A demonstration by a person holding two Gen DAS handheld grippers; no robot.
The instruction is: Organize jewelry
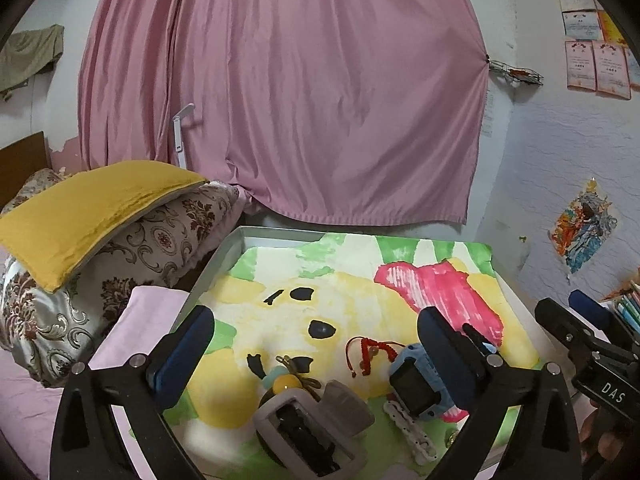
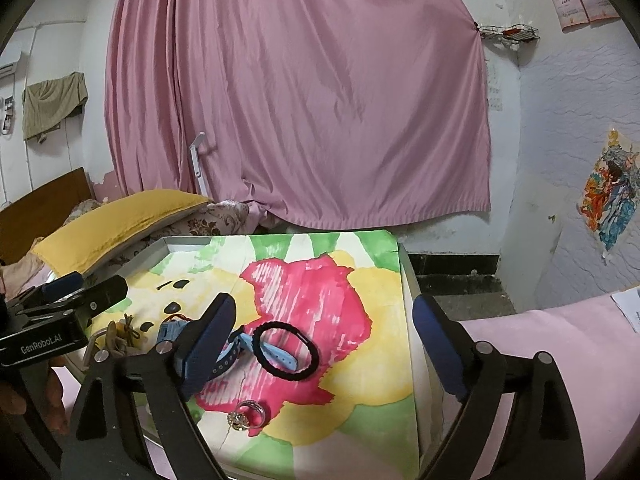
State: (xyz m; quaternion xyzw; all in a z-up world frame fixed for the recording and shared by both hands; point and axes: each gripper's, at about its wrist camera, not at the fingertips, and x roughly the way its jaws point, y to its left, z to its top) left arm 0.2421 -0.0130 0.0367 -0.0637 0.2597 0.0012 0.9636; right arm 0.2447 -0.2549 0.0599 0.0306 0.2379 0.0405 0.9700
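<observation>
A shallow grey tray (image 1: 216, 264) lined with a painted paper holds the jewelry. My left gripper (image 1: 314, 332) is open above its near part, with nothing between the fingers. Below it lie a yellow bead charm (image 1: 286, 382), a red cord bracelet (image 1: 370, 350), a grey watch (image 1: 312, 428), a blue watch (image 1: 416, 380) and a white strap (image 1: 412, 428). My right gripper (image 2: 325, 316) is open and empty over the tray's (image 2: 412, 280) right side. Under it lie a black hair tie (image 2: 286, 350), the blue watch's strap (image 2: 276, 354) and a silver ring (image 2: 246, 414).
The tray rests on a bed with pink sheets (image 2: 560, 340). A yellow pillow (image 1: 92, 208) on patterned bedding lies to the left. A pink curtain (image 1: 280, 100) hangs behind. Books (image 1: 628, 304) stand at the right. Each gripper shows at the edge of the other's view.
</observation>
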